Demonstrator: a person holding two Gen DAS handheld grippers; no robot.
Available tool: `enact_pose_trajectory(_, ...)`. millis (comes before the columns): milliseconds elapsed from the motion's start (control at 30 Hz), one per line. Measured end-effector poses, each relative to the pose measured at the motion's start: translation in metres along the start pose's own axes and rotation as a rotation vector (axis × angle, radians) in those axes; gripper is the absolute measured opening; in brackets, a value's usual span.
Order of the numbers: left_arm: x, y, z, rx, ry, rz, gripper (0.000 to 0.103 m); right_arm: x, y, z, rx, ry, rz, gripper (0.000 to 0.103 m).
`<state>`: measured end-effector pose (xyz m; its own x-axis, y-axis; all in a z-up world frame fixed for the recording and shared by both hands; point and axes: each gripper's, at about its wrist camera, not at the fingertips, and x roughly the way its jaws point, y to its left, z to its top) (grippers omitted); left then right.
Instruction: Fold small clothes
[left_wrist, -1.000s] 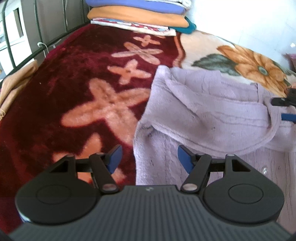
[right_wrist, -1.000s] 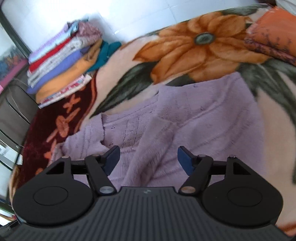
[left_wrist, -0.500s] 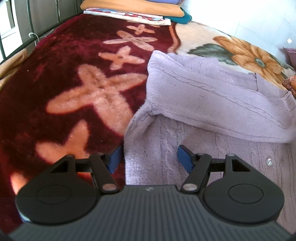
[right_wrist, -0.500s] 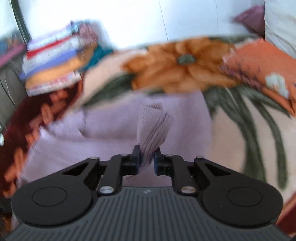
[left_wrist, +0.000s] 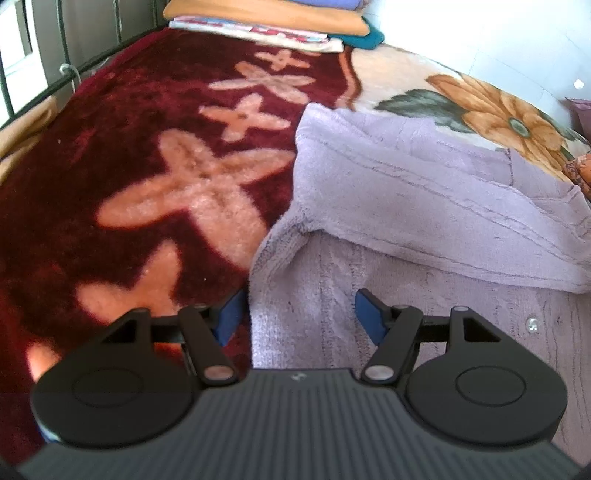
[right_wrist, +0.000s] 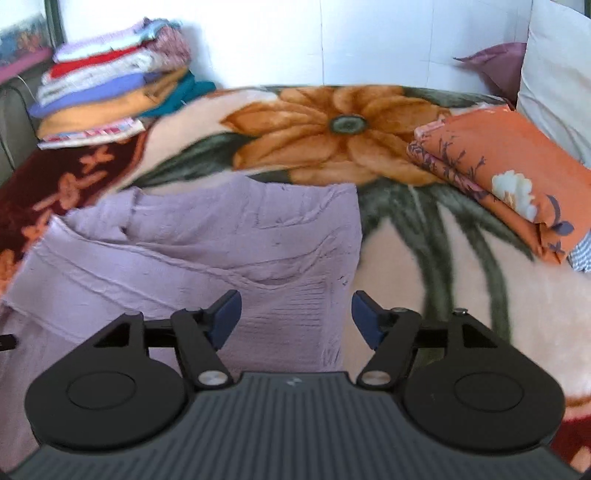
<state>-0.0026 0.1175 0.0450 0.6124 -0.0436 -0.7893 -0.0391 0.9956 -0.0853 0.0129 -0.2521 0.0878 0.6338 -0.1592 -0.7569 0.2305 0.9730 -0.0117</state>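
A lilac knit cardigan (left_wrist: 406, 206) lies on the bed blanket, with one sleeve folded across its body. In the right wrist view the same cardigan (right_wrist: 221, 251) shows both sleeves laid over the front. My left gripper (left_wrist: 297, 314) hovers open over the cardigan's left edge, nothing between its fingers. My right gripper (right_wrist: 295, 317) hangs above the cardigan's right edge with its jaws opening; only flat cloth lies below them and the pads press on nothing.
A stack of folded clothes (right_wrist: 107, 99) sits at the far left corner of the bed. A folded orange floral cloth (right_wrist: 509, 177) lies at the right, with pillows (right_wrist: 557, 85) behind. A metal bed rail (left_wrist: 55, 74) runs along the left. The blanket (left_wrist: 129, 155) is maroon and floral.
My right gripper shut on the sleeve, carried it across the cardigan and has let it go; the sleeve now lies flat. The left gripper stayed open and hardly moved.
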Motion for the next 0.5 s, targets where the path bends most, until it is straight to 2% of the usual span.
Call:
enact_pose_trajectory(67,-0.007,-0.003,0.003,0.029,-0.027,-0.008,0.068,0.013,0.004,-0.002,-0.033,0.031,-0.040,0.072)
enact_pose_trajectory(100,-0.009,-0.004,0.006,0.038,-0.041,-0.011,0.068,0.017,0.006,-0.003,-0.040,0.045,-0.042,0.064)
enact_pose_trajectory(133,-0.012,-0.005,0.009,0.044,-0.055,-0.013,0.068,0.020,0.008,-0.004,-0.041,0.058,-0.019,0.051)
enact_pose_trajectory(233,-0.013,-0.009,0.017,0.035,-0.076,-0.023,0.068,0.022,0.012,-0.006,-0.046,0.064,-0.026,0.035)
enact_pose_trajectory(400,-0.011,-0.018,0.021,0.046,-0.094,-0.043,0.068,0.025,0.009,-0.001,-0.048,0.079,-0.018,0.033)
enact_pose_trajectory(500,-0.007,-0.022,0.021,0.055,-0.095,-0.053,0.068,0.028,0.009,0.000,-0.039,0.094,0.001,0.038)
